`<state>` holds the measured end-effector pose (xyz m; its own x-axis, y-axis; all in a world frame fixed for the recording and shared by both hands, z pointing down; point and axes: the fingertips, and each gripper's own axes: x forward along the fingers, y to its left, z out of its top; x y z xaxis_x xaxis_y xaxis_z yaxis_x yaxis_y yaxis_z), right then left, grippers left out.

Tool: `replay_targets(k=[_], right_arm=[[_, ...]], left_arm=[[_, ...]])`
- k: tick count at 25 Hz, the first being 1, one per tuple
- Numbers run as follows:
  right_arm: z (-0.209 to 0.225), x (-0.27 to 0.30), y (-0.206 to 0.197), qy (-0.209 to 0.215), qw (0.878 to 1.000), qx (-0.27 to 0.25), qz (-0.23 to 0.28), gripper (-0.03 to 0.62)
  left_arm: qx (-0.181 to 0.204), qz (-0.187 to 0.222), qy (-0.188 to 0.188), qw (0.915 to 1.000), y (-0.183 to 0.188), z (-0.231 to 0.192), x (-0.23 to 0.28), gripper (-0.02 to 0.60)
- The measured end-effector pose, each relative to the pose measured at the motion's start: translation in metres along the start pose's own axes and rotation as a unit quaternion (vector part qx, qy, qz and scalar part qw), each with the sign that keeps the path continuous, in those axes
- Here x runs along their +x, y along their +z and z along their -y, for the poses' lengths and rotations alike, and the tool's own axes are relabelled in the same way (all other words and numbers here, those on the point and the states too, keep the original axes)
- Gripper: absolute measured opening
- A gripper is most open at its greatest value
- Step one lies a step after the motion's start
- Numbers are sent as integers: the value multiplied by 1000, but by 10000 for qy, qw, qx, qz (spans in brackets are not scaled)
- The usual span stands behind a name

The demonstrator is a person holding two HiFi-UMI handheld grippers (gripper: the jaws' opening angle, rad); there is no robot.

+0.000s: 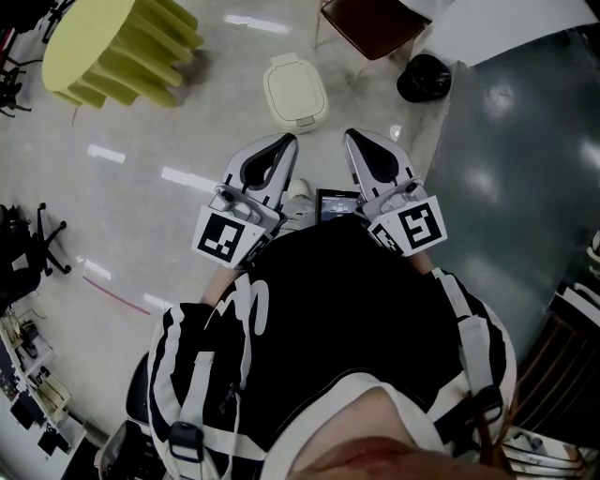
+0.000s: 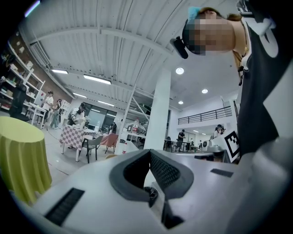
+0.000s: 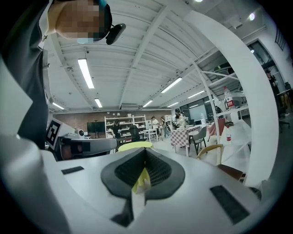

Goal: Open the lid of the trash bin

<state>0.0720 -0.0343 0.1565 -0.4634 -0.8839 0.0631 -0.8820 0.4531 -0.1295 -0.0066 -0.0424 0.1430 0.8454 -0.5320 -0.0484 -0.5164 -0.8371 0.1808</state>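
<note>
The trash bin (image 1: 295, 91) is a small cream bin with its lid down, standing on the pale floor ahead of me. Both grippers are held close to the person's chest, pointing forward and well short of the bin. My left gripper (image 1: 285, 142) has its jaws closed tip to tip with nothing between them, as the left gripper view shows (image 2: 149, 151). My right gripper (image 1: 352, 137) is the same, shut and empty (image 3: 145, 150). Both gripper views look out level across the hall, and the bin is not in either.
A round table under a yellow cloth (image 1: 112, 42) stands far left. A black round object (image 1: 424, 78) and a brown chair (image 1: 375, 23) lie right of the bin. An office chair base (image 1: 42, 239) is at left. A small screen (image 1: 337, 203) sits between the grippers.
</note>
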Motion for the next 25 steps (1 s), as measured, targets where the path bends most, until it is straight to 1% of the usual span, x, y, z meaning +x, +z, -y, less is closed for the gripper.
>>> replay_targets(k=[12,21,25], right_arm=[[19,55,3,-17,10000,38,-38,9],[30,81,4,45,10000,59,-62,9],[36,84,5,77,9999,63,-69,9]], left_arm=[[-105,-53,26,9999,2,-55,22,8],[-97,-40,3,9999,3,-76,37,8],[-120,-33,44,9999,3,-78,42,8]])
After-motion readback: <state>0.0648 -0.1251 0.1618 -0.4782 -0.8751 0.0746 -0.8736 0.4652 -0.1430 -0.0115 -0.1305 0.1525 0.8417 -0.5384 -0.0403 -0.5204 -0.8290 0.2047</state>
